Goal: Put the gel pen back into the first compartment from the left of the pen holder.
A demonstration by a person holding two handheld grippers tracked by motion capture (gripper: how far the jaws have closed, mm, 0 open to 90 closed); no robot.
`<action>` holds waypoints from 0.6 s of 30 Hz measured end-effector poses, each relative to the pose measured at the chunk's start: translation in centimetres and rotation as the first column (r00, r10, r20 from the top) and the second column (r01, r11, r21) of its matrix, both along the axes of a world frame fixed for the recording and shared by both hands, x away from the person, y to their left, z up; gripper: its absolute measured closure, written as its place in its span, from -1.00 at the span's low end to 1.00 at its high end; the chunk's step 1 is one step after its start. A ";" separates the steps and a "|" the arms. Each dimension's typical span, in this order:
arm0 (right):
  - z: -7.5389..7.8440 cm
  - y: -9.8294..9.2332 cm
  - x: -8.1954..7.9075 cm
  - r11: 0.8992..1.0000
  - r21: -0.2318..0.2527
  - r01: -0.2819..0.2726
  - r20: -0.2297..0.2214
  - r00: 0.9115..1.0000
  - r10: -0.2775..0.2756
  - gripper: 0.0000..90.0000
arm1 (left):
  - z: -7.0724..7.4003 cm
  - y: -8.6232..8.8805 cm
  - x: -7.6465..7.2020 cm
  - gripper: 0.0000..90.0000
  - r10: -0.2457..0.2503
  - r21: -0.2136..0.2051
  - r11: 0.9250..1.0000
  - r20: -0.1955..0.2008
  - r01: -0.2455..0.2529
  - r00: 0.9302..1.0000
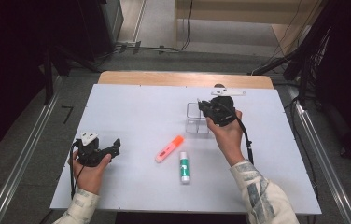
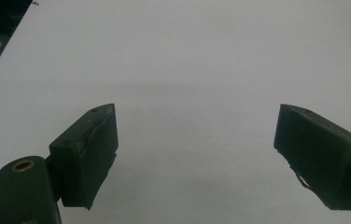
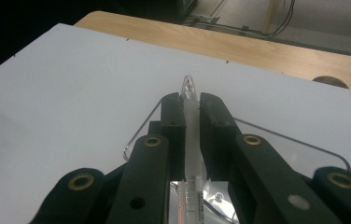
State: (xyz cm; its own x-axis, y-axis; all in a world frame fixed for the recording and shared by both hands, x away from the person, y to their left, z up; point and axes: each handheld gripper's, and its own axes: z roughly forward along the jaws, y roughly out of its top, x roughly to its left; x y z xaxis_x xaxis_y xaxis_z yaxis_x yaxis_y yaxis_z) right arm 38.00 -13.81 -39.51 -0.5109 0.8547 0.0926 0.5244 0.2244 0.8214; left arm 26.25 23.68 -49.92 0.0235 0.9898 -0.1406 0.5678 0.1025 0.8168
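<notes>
Jaws of my right gripper [image 3: 191, 109] pinch the clear box [image 1: 197, 119] wall, mid-frame, to hold it. My left gripper [image 2: 197, 154] waits wide apart, lower left.

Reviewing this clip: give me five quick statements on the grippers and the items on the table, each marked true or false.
1. The right gripper is shut on the wall of the clear box. True.
2. The left gripper holds the highlighter. False: it is open with nothing between its fingers; the highlighter lies on the table.
3. The glue stick lies beside the highlighter. True.
4. The glue stick is inside the clear box. False: it lies on the table, nearer the person.
5. The highlighter is blue. False: it is orange.
</notes>
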 end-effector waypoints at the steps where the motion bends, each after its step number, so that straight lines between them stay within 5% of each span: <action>1: 0.1 0.2 0.2 1.000 0.001 0.002 0.000 1.000 -0.002 0.76 | 0.0 0.0 0.0 -0.69 0.000 0.001 1.000 -0.001 0.000 1.000; 18: 1.3 2.3 2.5 1.000 0.010 -0.015 0.000 1.000 0.015 0.76 | 0.0 0.1 0.0 -0.69 0.001 -0.004 1.000 -0.002 -0.001 1.000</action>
